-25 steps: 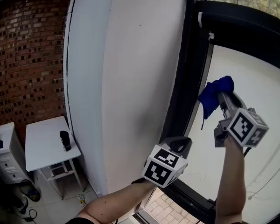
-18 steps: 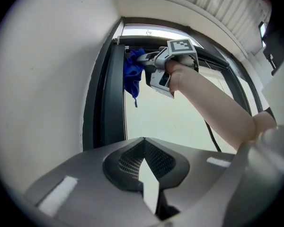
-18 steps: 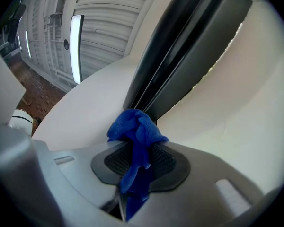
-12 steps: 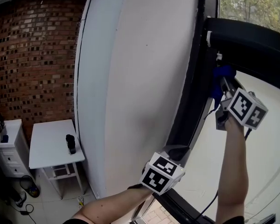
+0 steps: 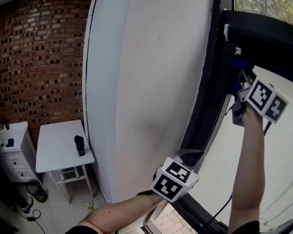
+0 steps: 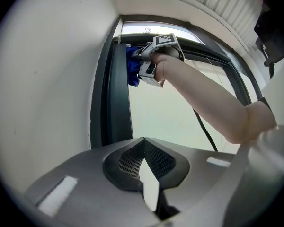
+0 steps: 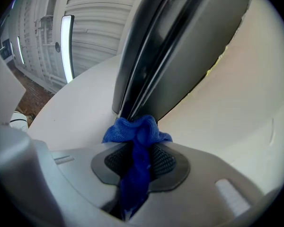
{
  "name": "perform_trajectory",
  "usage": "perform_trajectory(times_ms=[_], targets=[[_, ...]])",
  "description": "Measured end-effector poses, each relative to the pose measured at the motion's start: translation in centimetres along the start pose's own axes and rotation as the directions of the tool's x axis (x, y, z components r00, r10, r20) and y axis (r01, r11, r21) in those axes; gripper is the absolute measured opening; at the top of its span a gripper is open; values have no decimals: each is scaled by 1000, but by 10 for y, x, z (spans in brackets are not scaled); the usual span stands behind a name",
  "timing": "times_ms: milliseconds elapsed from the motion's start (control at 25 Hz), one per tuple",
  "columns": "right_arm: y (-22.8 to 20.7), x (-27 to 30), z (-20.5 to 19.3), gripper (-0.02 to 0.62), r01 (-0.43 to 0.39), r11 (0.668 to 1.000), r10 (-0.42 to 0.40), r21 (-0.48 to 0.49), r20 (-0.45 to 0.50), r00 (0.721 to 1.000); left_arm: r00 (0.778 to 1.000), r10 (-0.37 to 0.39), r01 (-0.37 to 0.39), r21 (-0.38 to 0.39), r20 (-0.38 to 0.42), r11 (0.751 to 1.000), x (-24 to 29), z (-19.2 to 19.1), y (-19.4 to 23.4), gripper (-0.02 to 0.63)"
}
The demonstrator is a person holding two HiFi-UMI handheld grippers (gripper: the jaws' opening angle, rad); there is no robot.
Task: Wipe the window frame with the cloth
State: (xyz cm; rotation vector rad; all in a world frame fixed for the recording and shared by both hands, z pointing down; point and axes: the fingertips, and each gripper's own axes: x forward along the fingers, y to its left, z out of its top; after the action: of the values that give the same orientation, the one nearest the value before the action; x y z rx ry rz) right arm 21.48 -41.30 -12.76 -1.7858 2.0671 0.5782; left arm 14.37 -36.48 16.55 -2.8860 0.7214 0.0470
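Well to the left of the window frame [image 5: 208, 101], past a broad white wall panel [image 5: 146, 82], stand a brick wall [image 5: 34, 57] and a small white tabletop [image 5: 56, 152] carrying one dark object [image 5: 79, 145]. None of these has a part in the job.

The left gripper [image 5: 190, 156] is low down, at the foot of the frame's upright. The pictures do not settle whether it touches the frame. In the left gripper view its jaws are pressed together at the tips with nothing between them, and they point up along the upright. It looks idle or steadying, not wiping.

High up the same upright, just below the frame's dark top rail, the right gripper [image 5: 241, 76] has its jaws pinching the blue cloth [image 5: 238, 65]. In the right gripper view the cloth [image 7: 135, 131] bunches out past the jaw tips and presses into the groove of the frame [image 7: 151, 56]. The left gripper view shows the same wad [image 6: 132, 70] against the frame's inner edge, on the glass side.

Wiping appears to be under way, with the cloth in contact near the upper corner. No streak, dust line or wet mark shows on the dark frame, so which stretches are already clean cannot be read. Judging from the contact point alone, the long run of upright down to the left gripper, the top rail and the bottom rail may all be left to cover.
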Motion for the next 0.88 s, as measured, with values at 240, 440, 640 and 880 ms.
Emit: perform_trajectory(times_ms=[240, 440, 640, 880], targets=[[1, -4, -6, 93, -5, 999, 5, 41, -5, 1000, 1000, 21, -21, -41, -3, 999, -9, -15, 9, -6], [4, -20, -36, 92, -15, 997, 18, 74, -41, 999, 1000, 15, -15, -54, -11, 998, -11, -35, 4, -8], [4, -27, -68, 94, -15, 996, 23, 89, -91, 996, 1000, -3, 1, -65, -29, 998, -10, -47, -3, -6], [3, -49, -114, 94, -12, 989, 34, 147, -146, 989, 998, -3, -3, -89, -66, 996, -20, -68, -17, -6]])
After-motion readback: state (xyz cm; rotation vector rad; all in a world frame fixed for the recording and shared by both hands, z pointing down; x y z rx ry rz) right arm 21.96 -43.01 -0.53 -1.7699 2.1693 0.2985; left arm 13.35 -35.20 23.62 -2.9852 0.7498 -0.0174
